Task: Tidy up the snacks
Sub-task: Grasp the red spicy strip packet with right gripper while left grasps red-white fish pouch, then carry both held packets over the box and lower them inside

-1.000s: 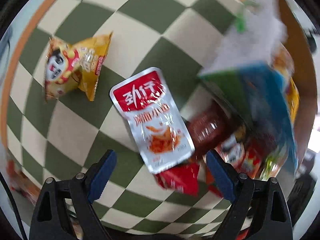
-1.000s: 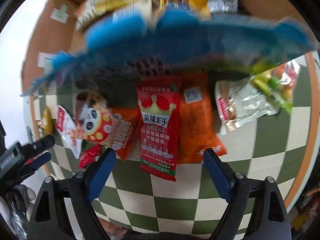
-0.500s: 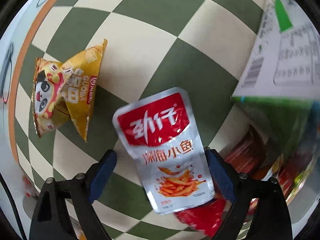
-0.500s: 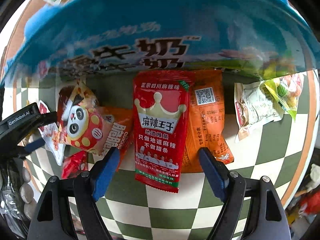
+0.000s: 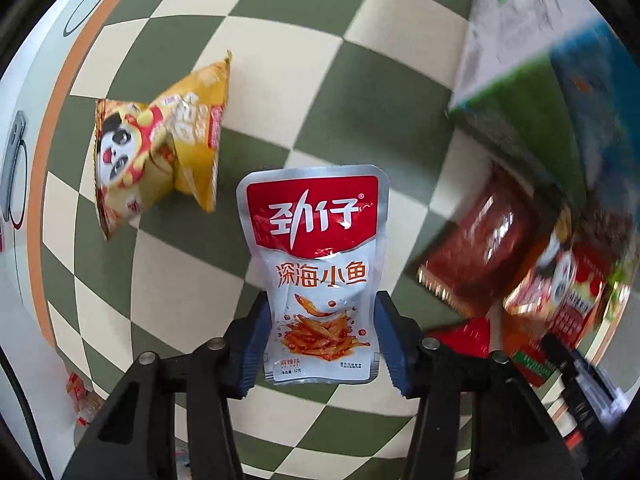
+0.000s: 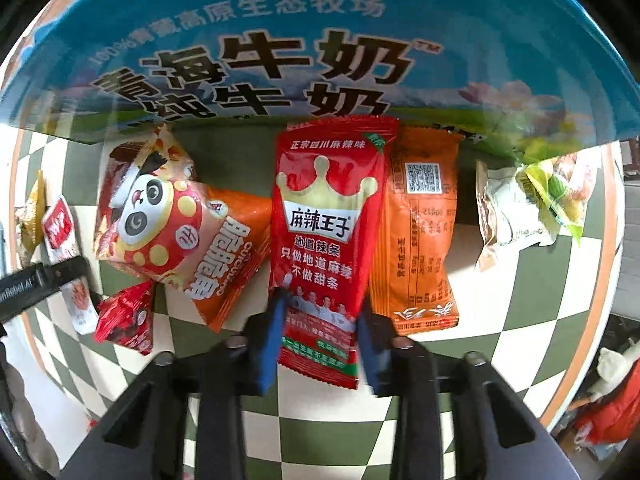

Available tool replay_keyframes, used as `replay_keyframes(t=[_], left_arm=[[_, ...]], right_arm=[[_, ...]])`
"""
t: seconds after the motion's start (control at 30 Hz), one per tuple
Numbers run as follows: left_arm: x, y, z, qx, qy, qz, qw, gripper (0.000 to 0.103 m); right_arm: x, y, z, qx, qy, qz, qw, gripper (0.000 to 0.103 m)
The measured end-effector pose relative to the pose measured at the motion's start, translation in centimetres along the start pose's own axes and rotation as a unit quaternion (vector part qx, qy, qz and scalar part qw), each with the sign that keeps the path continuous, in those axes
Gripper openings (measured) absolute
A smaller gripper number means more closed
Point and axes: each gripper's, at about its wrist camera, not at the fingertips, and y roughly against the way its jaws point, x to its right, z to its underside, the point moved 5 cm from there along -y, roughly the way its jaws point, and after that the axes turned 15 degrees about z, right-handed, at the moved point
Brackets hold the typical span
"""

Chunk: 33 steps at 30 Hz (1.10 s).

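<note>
In the left wrist view my left gripper (image 5: 322,332) has its blue pads against both side edges of a silver and red fish snack pouch (image 5: 316,256) lying on the checkered cloth. A yellow panda snack bag (image 5: 160,152) lies to its upper left. In the right wrist view my right gripper (image 6: 320,336) is closed on the lower end of a red spicy-strip packet (image 6: 326,232). An orange panda bag (image 6: 180,232) lies left of it and an orange packet (image 6: 420,232) right of it.
A blue milk carton box (image 6: 320,40) stands just behind the snacks and also shows in the left wrist view (image 5: 560,80). A small red packet (image 6: 128,316) and a pale wrapped snack (image 6: 516,208) lie on the cloth. The table edge with its orange border (image 5: 52,120) runs at left.
Both grippers moved forward over their packets and closed from wide open: the left onto the fish pouch, the right onto the red spicy-strip packet.
</note>
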Motion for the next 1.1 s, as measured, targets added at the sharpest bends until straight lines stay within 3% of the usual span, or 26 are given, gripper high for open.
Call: replay_keyframes(t=[0.1, 0.2, 0.33, 0.4, 0.5, 0.57, 0.8, 1.1], left_arm=[[-0.7, -0.6, 1.1, 0.007, 0.005, 0.006, 1.0, 0.054], [-1.6, -0.7, 1.3, 0.013, 0.009, -0.006, 0.9999, 0.057], [-2.1, 0.2, -0.3, 0.018, 0.023, -0.004, 0.9996, 0.055], [-2.4, 0.5, -0.5, 0.021, 0.021, -0.001, 0.9996, 0.05], [-1.5, 0.8, -0.3, 0.019, 0.019, 0.009, 0.9996, 0.044], [-1.0, 1.1, 0.2, 0.015, 0.022, 0.014, 0.9995, 0.042], [-0.7, 1.5, 4.0, 0.008, 0.016, 0.034, 0.9993, 0.041], [4.6, 6.2, 7.4, 0.024, -0.049, 0.076, 0.9957, 0.04]], right_arm=[[0.3, -0.2, 0.3, -0.019, -0.01, -0.04, 0.999, 0.029], [0.5, -1.0, 0.3, -0.053, -0.031, -0.081, 0.995, 0.038], [-0.7, -0.8, -0.1, -0.043, -0.015, -0.049, 0.998, 0.041], [-1.5, -0.4, 0.1, -0.03, -0.01, -0.035, 0.999, 0.038], [-2.6, 0.1, 1.1, -0.008, -0.008, -0.029, 1.0, 0.016], [-3.0, 0.9, 2.4, -0.008, -0.011, -0.04, 0.999, 0.012], [-2.1, 0.8, 5.2, -0.01, -0.017, -0.07, 0.997, 0.01], [0.0, 2.4, 9.6, -0.006, -0.012, -0.123, 0.992, 0.01]])
